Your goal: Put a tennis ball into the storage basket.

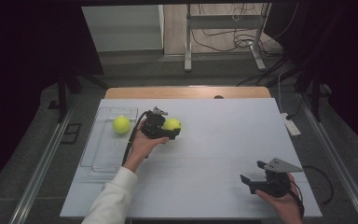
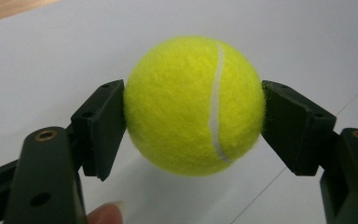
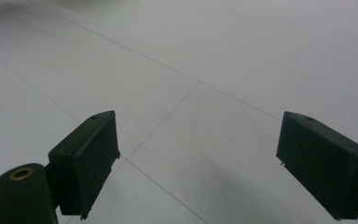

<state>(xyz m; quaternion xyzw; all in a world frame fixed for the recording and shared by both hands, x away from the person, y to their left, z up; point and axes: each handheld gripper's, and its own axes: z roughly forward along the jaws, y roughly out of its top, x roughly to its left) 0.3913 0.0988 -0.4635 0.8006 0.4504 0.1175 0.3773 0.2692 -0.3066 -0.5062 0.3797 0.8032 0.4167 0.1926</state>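
Left gripper view: my left gripper [image 2: 193, 116] clamps a tennis ball [image 2: 194, 106] across its middle, just above the white table [image 2: 51, 60]. Light, fuzzy and springy, I judge; my right gripper [image 3: 198, 161] gapes wide, holding nothing.

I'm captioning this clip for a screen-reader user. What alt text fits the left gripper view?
A yellow tennis ball is clamped between the two black jaws of the left gripper, one pad pressing each side. Behind it lies the pale table top; a fingertip shows at the bottom edge.
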